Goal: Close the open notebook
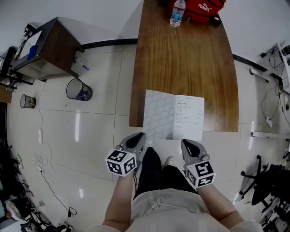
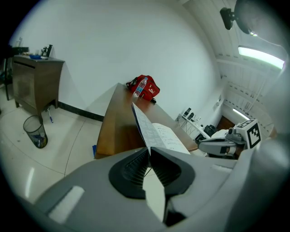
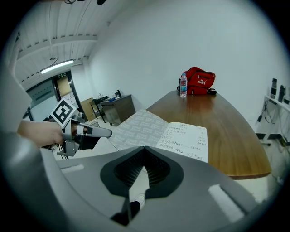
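The open notebook lies at the near edge of the brown table (image 1: 186, 59). Its right page (image 1: 189, 118) is white with handwriting. Its grey patterned left cover (image 1: 158, 113) is raised off the table and tilts up, as the right gripper view shows (image 3: 136, 127). My left gripper (image 1: 139, 137) is at the cover's near left corner. In the left gripper view its jaws (image 2: 148, 149) are pinched on the cover's edge (image 2: 141, 124). My right gripper (image 1: 186, 142) hovers just short of the right page's near edge, jaws (image 3: 144, 148) together with nothing between them.
A red bag (image 1: 204, 8) and a water bottle (image 1: 177, 12) stand at the table's far end. Left of the table are a wire bin (image 1: 78, 89) and a dark side cabinet (image 1: 45, 50). Cables trail on the floor; a black chair (image 1: 267, 181) is at the right.
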### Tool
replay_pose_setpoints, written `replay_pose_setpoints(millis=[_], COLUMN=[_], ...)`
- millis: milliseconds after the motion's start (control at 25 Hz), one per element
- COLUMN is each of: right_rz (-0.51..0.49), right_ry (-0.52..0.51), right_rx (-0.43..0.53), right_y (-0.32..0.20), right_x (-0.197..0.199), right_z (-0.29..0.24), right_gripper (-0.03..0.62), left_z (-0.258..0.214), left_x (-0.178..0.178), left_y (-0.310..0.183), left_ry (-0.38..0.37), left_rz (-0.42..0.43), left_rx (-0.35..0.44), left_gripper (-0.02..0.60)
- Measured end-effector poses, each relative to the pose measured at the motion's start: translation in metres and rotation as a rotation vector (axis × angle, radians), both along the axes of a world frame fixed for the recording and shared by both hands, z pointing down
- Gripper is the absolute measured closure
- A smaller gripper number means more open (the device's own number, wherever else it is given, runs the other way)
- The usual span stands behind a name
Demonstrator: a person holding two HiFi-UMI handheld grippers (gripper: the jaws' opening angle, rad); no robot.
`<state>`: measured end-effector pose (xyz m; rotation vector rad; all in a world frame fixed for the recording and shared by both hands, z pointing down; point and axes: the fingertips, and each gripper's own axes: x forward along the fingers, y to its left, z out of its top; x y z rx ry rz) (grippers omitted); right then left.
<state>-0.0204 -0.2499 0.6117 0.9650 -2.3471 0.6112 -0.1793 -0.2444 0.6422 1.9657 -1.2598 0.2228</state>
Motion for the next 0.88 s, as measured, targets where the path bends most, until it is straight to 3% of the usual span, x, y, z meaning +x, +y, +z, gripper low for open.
replay_pose_setpoints(millis=[160,480,640,880], right_rz=[0.020,0.085,0.137,0.201], right_ry=[-0.003,-0.010,0.006,0.002], right_rx=[0.035,0.092,0.082,0.091], right_y=[0.000,0.008,0.013,0.017], right_x=[0.020,0.079,0.117,0.158], right_z=[-0.015,-0.042,-0.042,-0.046], right_gripper=[0.586,0.586,0.586,0.586], left_z=[-0.033,-0.078,-0.085,-0.076], left_x=[0.019,0.087,0.133,0.193], left_y=[0.000,-0.002,-0.012,-0.024], left_ry=[-0.057,-0.090,-0.090,-0.070], left_rz=[0.032,0.131,0.215,0.274], left_rx=[0.059,0.127,0.132,0.129], left_gripper=[0.559,0.561,0.561,0.560])
